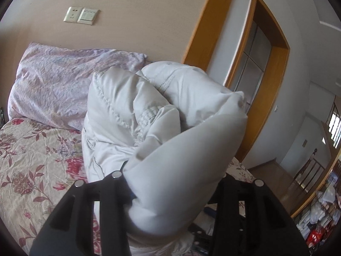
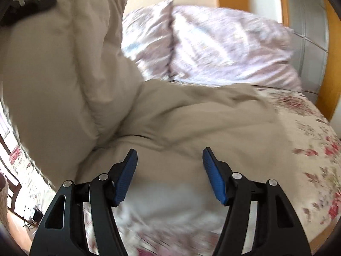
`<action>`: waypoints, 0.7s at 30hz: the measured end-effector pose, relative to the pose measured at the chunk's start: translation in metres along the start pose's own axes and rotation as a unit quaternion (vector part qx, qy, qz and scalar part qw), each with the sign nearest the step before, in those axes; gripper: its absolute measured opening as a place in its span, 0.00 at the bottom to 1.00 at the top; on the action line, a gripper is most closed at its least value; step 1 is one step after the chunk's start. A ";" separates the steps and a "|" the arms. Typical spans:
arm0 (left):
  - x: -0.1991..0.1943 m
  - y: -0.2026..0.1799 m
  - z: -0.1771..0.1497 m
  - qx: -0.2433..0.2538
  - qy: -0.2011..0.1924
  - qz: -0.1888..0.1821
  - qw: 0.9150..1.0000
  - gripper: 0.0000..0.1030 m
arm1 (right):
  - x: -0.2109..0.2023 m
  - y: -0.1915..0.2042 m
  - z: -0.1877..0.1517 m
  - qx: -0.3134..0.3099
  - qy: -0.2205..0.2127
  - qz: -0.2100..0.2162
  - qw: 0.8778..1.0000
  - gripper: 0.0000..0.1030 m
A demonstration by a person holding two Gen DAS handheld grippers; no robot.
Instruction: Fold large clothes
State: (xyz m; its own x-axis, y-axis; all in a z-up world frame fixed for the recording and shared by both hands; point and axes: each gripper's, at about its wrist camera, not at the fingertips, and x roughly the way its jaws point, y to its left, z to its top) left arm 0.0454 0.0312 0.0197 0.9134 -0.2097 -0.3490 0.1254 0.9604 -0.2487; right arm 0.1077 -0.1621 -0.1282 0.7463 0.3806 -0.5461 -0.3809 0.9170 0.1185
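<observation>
Left gripper point(image 1: 170, 192) holds a thick fold of the pale padded coat point(image 1: 153, 115), raised centre frame, its bulk trailing up and away. Right gripper point(image 2: 169, 175) hangs empty, jaws wide, low centre; the coat point(image 2: 170, 115) lies directly ahead and left of it, draped on the floral bedsheet point(image 2: 315, 149). Pillow point(image 2: 223, 47) behind, upper right. Wooden doorframe point(image 1: 275, 68) beyond.

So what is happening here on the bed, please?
A person with two handheld grippers is folding a padded jacket on a floral bedsheet. The left gripper holds a thick fold of it lifted up. The right gripper hangs open above the part lying flat, gripping nothing. A pillow lies behind.
</observation>
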 end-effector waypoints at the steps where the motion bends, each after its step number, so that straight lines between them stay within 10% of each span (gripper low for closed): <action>1: 0.005 -0.009 -0.002 0.007 0.005 -0.004 1.000 0.43 | -0.005 -0.006 -0.003 0.004 -0.004 -0.009 1.000 0.64; 21: 0.138 -0.119 -0.075 0.074 0.181 -0.109 0.975 0.48 | -0.017 -0.072 -0.053 0.093 -0.027 -0.012 0.995 0.66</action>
State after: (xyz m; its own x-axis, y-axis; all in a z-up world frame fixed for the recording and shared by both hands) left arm 0.1273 -0.1260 -0.0665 0.6654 -0.4370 -0.6052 0.3804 0.8961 -0.2289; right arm 0.0933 -0.2412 -0.1714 0.7841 0.3605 -0.5053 -0.2601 0.9299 0.2599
